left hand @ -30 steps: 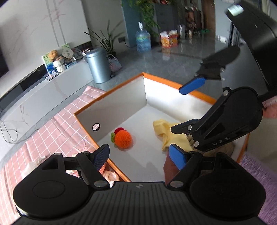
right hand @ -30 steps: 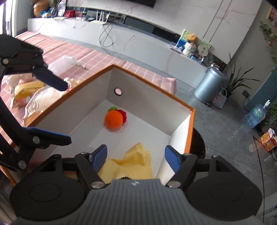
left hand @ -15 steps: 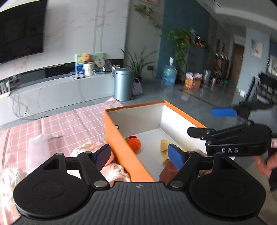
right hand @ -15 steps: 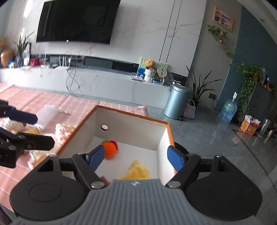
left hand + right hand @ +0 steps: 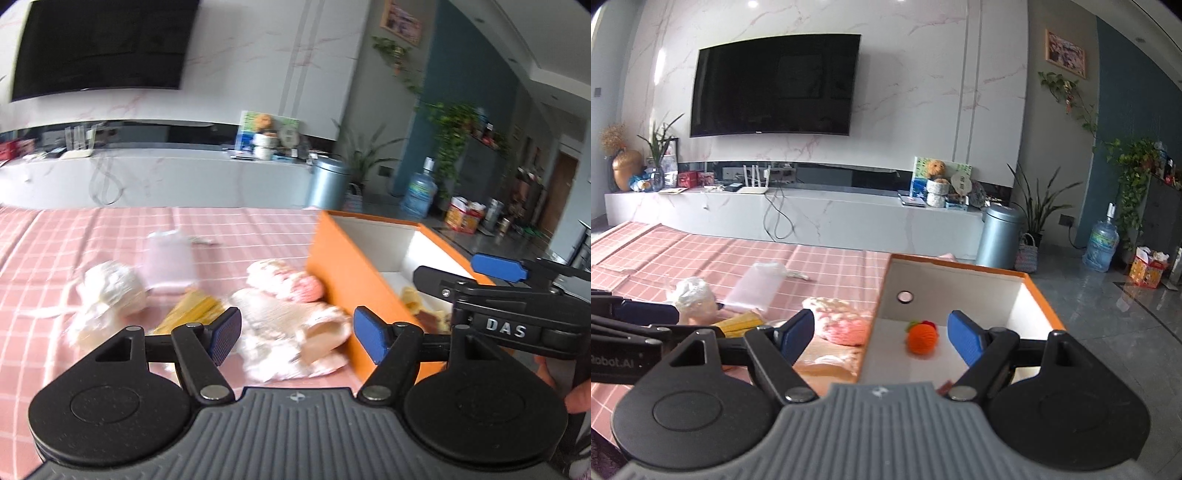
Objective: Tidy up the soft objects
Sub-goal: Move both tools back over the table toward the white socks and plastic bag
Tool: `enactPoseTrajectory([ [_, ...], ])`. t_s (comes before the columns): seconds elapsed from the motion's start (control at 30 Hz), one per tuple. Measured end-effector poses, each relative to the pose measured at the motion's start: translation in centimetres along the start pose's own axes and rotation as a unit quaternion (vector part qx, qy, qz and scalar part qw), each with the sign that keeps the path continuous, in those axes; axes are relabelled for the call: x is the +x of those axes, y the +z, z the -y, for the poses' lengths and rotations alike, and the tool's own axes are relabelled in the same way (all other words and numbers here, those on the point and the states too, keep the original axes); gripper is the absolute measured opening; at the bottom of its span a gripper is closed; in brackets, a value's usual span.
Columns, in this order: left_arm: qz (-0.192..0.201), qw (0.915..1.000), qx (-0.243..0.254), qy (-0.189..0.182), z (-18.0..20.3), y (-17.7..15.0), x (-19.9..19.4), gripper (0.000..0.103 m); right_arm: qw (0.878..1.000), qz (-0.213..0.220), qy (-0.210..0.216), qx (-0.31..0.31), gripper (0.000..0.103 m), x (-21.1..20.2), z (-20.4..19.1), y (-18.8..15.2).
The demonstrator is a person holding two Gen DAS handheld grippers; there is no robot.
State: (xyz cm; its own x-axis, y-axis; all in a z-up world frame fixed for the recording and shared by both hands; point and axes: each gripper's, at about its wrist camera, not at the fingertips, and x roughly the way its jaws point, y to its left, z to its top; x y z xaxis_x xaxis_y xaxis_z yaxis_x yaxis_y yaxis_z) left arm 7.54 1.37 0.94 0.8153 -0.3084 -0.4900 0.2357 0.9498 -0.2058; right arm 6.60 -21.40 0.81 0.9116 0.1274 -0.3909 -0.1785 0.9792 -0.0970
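While my left claw [image 5: 295, 338], jaws just narrowing yet empty, hangs over blurred, perhaps bagged bundles [image 5: 291, 317], my right claw [image 5: 882, 338] gapes by the box [image 5: 1039, 314].

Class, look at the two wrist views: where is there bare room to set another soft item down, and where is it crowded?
Free: the white floor of the orange box around the orange knitted ball, and the pink checked cloth beyond the pile. Crowded: the bagged soft items against the box's left wall.

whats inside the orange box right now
In the orange box: an orange crocheted ball, a yellow cloth and something brownish beside it. The near floor is hidden behind the right gripper.
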Motion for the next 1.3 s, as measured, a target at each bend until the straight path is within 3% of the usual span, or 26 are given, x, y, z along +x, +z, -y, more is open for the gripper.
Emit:
enactPoseTrajectory([
  [0.13, -0.001, 0.9997, -0.013, 0.02, -1.8, -0.8, -0.8, 0.081, 1.0, 0.006, 0.024, -0.016, 0.078, -0.1, -2.5, -0.5],
  [0.37, 0.003, 0.997, -0.043, 0.064, -5.3, -1.5, -2.0, 0.081, 0.998, -0.029, 0.057, -0.018, 0.079, 1.6, -5.7, -1.3],
  [0.83, -0.016, 0.9901, -0.055, 0.129, -11.7, -1.0, 0.5, 0.086, 0.992, -0.081, 0.083, -0.039, 0.079, 7.9, -9.7, -1.4],
  [1.07, -0.039, 0.9897, -0.057, 0.126, -14.8, 0.8, 3.6, 0.087, 0.987, -0.105, 0.12, -0.025, 0.071, 11.1, -12.9, -0.7],
  [1.3, -0.082, 0.9879, -0.063, 0.116, -16.7, 1.5, 7.0, 0.083, 0.983, -0.131, 0.127, -0.002, 0.071, 12.9, -14.3, -1.1],
])
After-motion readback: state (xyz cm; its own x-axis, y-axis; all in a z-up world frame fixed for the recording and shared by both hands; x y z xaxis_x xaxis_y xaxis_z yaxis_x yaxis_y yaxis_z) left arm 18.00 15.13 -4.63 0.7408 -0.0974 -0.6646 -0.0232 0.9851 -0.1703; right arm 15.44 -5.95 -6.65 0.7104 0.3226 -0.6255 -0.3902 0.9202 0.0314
